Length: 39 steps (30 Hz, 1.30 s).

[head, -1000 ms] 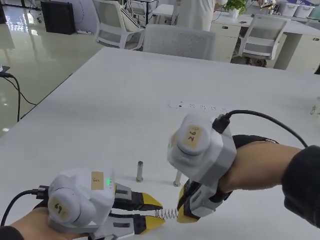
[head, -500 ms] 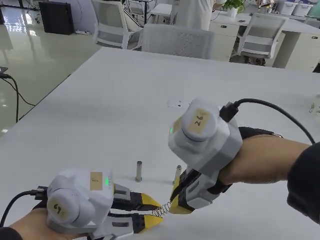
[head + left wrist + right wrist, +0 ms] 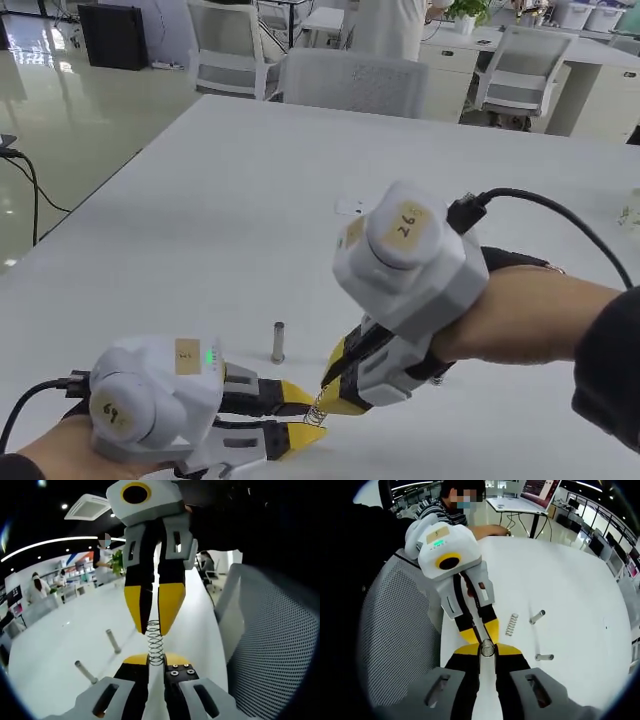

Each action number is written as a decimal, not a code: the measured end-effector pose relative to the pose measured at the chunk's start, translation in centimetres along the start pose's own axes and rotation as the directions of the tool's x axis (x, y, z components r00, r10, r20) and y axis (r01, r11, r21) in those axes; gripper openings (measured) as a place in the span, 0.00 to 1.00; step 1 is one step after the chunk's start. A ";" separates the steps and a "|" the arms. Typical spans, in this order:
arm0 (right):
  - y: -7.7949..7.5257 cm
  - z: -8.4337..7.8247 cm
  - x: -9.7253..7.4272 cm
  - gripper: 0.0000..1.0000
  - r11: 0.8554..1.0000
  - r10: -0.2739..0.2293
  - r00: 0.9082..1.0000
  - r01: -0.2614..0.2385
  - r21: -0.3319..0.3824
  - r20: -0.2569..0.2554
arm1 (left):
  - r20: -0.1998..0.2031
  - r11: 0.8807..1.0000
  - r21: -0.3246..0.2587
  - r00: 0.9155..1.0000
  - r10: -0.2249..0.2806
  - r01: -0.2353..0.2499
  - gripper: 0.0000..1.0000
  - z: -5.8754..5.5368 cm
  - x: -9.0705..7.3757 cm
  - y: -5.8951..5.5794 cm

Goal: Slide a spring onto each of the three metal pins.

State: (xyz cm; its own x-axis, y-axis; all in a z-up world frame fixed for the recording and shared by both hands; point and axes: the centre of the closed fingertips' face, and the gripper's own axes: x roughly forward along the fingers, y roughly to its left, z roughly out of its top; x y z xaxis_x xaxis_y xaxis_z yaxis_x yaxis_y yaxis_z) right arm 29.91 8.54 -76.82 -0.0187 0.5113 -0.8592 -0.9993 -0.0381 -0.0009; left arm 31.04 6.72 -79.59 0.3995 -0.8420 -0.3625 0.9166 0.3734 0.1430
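Shows a thin steel coil spring (image 3: 155, 642) pinched at both ends: the near end in the yellow-tipped left tongs (image 3: 155, 661), the far end in the yellow-tipped right tongs (image 3: 153, 626). Finds both pairs drawn narrow onto the wire. Places the spring near the front edge of the white worktop (image 3: 200, 220), close in front of an upright grey metal pin (image 3: 278, 342) but apart from it.

Differs from one second ago in the pose of the right tongs. Has them swung up and leftward over the left tongs, so that the spring, then stretched almost level between the two, now stands steep and short. Suggests a hand-over or a re-aiming of the spring, probably ahead of lowering one open end over a pin. Reveals no pin wearing a spring, so puts the task, by judgement, at its start. Includes a second, loose coil spring (image 3: 511, 624) lying flat on the worktop near the pins.

Hides the second grey metal pin (image 3: 113, 641) in the head view behind the white housing of the right tongs, where it stood clear a second ago. Leaves the third pin unlocated. Covers both spring ends with yellow tips, so cannot tell how deep the coils sit. Slants the pins in both gripper views through fisheye tilt.
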 end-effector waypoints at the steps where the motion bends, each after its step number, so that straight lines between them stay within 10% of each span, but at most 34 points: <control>1: 0.1 0.0 0.1 0.08 1.000 0.004 1.000 -0.004 -0.003 0.004 | 0.000 1.000 -0.001 1.000 0.000 0.000 0.02 0.0 0.0 0.0; 39: -0.4 -0.8 0.6 0.09 1.000 -0.007 1.000 0.007 0.014 -0.022 | 0.046 0.997 -0.079 0.999 0.023 -0.020 0.10 0.7 -0.4 0.5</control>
State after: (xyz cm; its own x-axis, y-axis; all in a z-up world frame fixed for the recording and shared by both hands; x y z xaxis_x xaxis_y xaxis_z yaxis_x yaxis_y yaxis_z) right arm 30.30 8.19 -77.76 -0.0110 0.4928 -0.8701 -0.9997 -0.0224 0.0000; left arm 31.36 6.98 -78.72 0.4211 -0.8499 -0.3167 0.9045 0.4194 0.0772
